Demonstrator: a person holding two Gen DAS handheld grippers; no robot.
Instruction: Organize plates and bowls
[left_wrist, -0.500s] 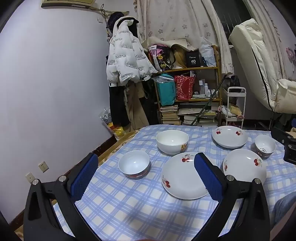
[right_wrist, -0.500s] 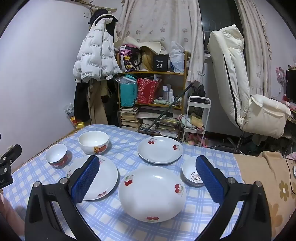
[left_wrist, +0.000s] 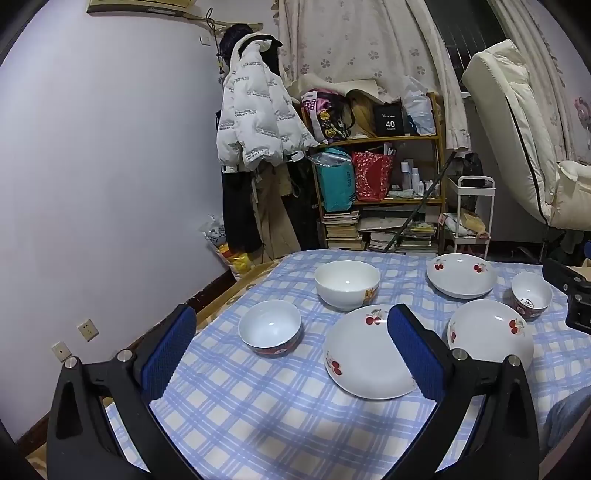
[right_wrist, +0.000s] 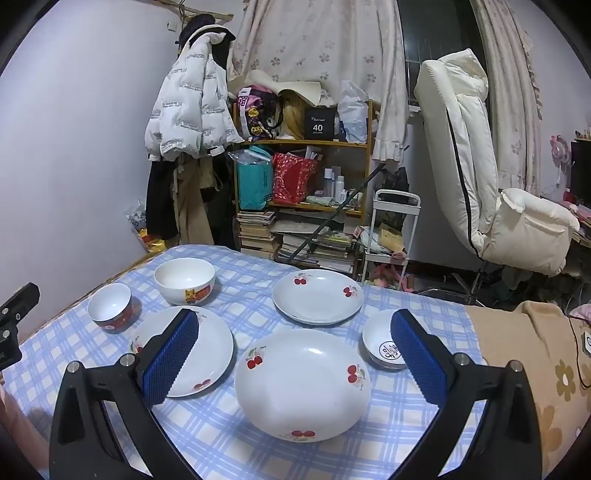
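Hovering wide apart and empty, both grippers face cherry plates among bowls.

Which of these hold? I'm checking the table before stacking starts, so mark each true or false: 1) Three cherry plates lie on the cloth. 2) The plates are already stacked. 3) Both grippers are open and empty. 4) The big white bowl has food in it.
1) True: near plate, left plate and far plate lie on the checked cloth.
2) False: they lie apart.
3) True: left gripper and right gripper hold nothing.
4) False: the big white bowl is empty.
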